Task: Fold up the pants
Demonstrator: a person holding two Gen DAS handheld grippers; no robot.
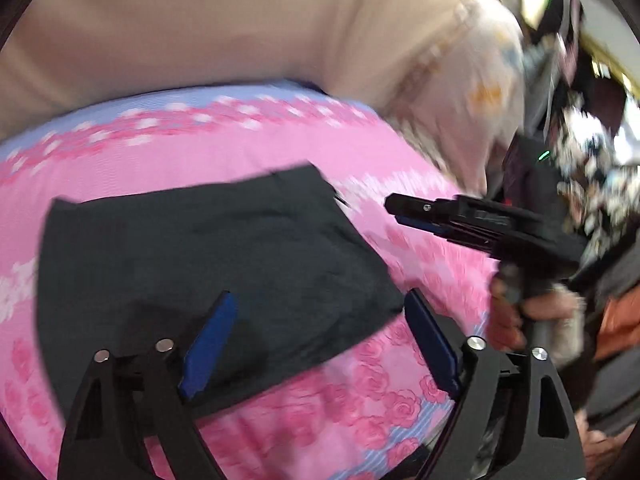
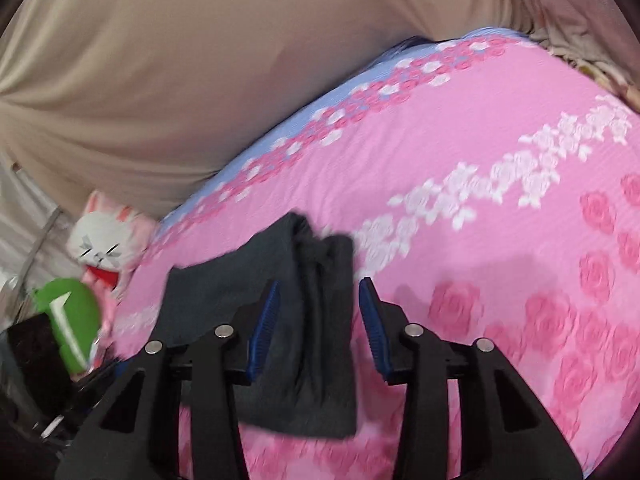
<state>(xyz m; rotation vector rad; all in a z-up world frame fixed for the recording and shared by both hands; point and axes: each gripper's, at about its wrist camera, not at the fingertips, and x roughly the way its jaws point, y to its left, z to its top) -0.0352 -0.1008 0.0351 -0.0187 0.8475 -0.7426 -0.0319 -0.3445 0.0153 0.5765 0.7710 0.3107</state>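
Note:
The dark grey pants (image 1: 208,248) lie folded into a flat rectangle on the pink rose-patterned bedspread (image 1: 240,148). My left gripper (image 1: 320,296) is wide open above their near right corner, and its blue pads (image 1: 208,344) touch nothing. In the left wrist view my right gripper (image 1: 394,204) hovers just right of the pants' far corner, over bare bedspread, held by a hand (image 1: 508,316). In the right wrist view that right gripper (image 2: 319,283) is open. The folded pants (image 2: 296,360) show through the gap, lying on the bedspread (image 2: 480,128) below, not pinched.
A beige cloth (image 2: 160,60) rises behind the bed. A white plush cat (image 2: 104,244) and a green object (image 2: 68,316) sit off the bed's left edge. A pale patterned fabric (image 1: 460,92) lies at the far right, beside the person's dark floral clothing (image 1: 592,168).

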